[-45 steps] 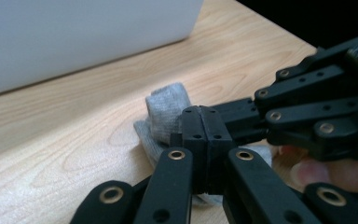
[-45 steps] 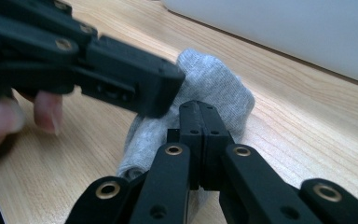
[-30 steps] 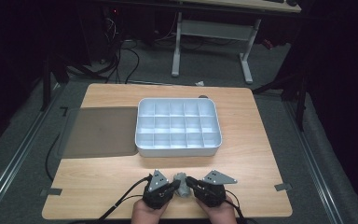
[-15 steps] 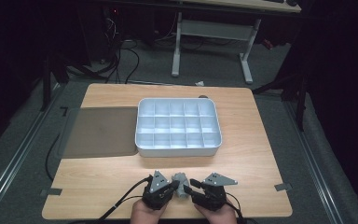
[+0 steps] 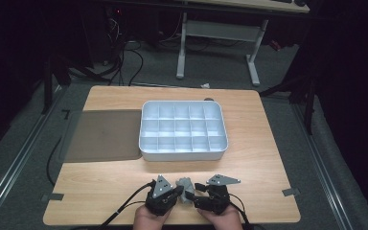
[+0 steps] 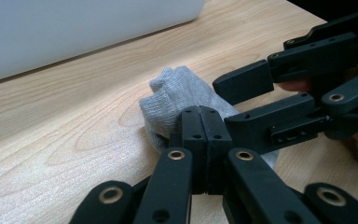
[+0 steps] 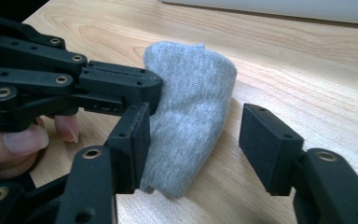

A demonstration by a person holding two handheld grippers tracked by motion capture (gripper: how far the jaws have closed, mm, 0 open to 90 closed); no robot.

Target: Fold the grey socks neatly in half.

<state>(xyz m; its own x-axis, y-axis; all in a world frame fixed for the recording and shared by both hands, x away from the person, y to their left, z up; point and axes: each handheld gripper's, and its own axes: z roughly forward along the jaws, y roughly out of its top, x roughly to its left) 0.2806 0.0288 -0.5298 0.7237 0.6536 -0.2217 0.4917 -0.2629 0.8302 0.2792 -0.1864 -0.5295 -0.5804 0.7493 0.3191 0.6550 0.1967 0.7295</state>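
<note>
Left tongs point(image 6: 200, 140) I keep clamped on the grey sock point(image 7: 193, 116), pinning it low in the high view, in front of the white tray point(image 5: 184, 154); my right tongs point(image 7: 200, 140) have just been opening, pads off the cloth between them.

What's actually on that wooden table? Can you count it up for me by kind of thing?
Grey sock: 1
White compartment tray: 1
Dark flat mat: 1
Hand-held gripper: 2, the left hand-held gripper clamped on the sock and the right hand-held gripper, whose jaws have just been opening around the sock
Total: 5
</note>
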